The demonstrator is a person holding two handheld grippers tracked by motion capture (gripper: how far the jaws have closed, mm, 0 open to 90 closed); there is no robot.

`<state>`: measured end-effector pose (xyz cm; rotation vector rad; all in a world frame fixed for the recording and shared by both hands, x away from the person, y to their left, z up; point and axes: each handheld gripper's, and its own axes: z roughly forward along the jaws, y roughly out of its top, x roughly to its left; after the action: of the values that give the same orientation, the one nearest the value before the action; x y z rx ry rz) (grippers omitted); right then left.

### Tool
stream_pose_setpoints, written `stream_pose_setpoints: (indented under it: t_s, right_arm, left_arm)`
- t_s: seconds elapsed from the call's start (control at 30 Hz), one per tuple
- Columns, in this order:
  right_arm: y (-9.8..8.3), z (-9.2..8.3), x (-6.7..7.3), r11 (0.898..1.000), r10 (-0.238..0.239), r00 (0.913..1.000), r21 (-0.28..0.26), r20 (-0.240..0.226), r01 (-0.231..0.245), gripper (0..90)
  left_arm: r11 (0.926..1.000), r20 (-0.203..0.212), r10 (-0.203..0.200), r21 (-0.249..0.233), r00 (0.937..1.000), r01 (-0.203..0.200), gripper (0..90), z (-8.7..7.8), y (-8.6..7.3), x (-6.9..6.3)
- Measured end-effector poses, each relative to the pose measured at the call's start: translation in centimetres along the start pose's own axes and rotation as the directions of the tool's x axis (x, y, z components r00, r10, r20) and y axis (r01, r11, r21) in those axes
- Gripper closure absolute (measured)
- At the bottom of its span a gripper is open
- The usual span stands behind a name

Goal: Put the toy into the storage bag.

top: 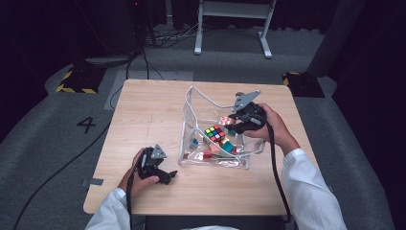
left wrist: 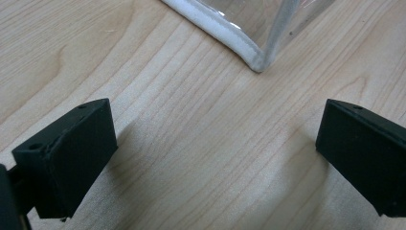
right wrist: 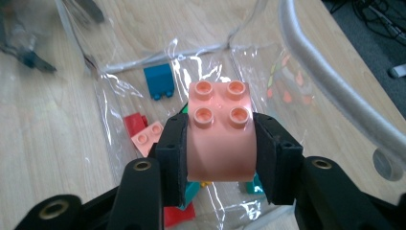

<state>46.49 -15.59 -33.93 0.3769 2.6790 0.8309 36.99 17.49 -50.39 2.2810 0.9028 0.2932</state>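
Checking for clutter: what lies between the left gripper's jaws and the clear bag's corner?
Bare wooden table, as the left gripper view shows: nothing lies between the left gripper and the clear bag.

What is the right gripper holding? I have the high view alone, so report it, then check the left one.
Observer: The right gripper is shut on a salmon-pink brick with four studs.
Operator: Describe what lies beyond it.
Observer: Inside the clear bag, a small pink brick lies against a red brick.
Operator: Now the left.
Observer: The left gripper has its jaws wide open over bare table, pointing at the bag's white-edged corner.
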Motion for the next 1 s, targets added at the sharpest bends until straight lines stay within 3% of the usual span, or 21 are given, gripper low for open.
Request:
stream_pose_setpoints:
  t_s: [0.17,0.4,0.7,0.77,1.0]
  right_arm:
    - [-0.1,0.4,-0.2,0.998,-0.015,0.9998,0.066,0.013,0.014,59.1]
    - [-1.2,-0.2,-0.5,0.991,0.002,0.9998,0.137,0.018,-0.004,59.1]
    - [-3.4,-1.7,-1.0,0.99,0.006,0.9999,0.14,0.012,-0.007,59.1]
    - [-3.9,-2.0,-1.1,0.989,0.024,0.9996,0.145,0.013,-0.026,59.1]
    - [-4.5,-2.4,-1.3,0.99,0.021,0.9995,0.142,0.025,-0.024,59.0]
  left_arm:
    - [1.0,0.0,0.0,0.0,1.0,0.0,0.3,0.0,0.0,0.0]
    - [1.0,0.0,0.0,0.001,1.0,0.0,0.3,0.0,0.0,0.0]
    - [1.0,0.001,0.001,0.0,1.0,-0.001,0.3,0.0,0.0,0.0]
    - [1.0,0.007,-0.001,0.002,1.0,0.001,0.1,0.0,0.0,0.0]
    - [1.0,0.004,-0.005,0.001,1.0,0.005,0.1,0.0,0.0,0.0]
